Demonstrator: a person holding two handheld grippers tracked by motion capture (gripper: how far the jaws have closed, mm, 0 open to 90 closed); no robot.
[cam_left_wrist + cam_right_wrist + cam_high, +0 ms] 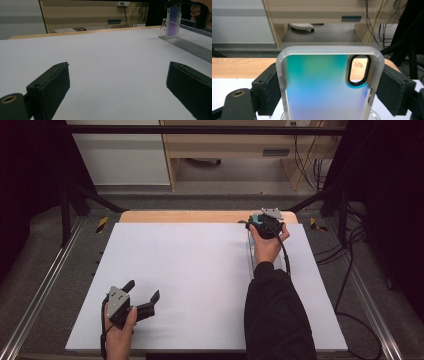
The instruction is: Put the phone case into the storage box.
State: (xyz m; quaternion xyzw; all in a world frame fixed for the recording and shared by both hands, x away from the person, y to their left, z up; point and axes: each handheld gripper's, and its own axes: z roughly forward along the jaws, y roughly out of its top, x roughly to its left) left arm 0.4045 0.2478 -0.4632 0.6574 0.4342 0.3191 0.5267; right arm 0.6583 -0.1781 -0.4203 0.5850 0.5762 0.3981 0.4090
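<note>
Right gripper view gave the clearest look at the phone case (pixel 322 87): a frosted, clear-edged shell with an iridescent blue-green back and an oval camera cut-out near its upper right corner. It stood upright with its long axis vertical, clamped across its width by the right tongs (pixel 329 87), one black pad pressed on each long edge. Below the case, a rounded clear piece showed at the bottom of that view, which I took for part of a stand, though I could not tell whether the case touched it.

From the high view, the right tongs (pixel 256 222) were at the far right of the white worktop (pixel 200 285), near its wooden back edge, with a long clear rail (pixel 250 255) lying on the sheet and running back toward the person under the hand. The left gripper view showed the case (pixel 174 23) standing at the far end of that rail (pixel 190 46), gripped from above.

The left tongs (pixel 142 292) rested well apart at the near left corner, jaws spread wide and holding nothing, pointing roughly across the sheet toward the case.

The case lay far and to the right of the idle hand, so the right hand was plainly the one placed to work it; with the case upright, I judged any coming move would run straight up or down along its long axis.
</note>
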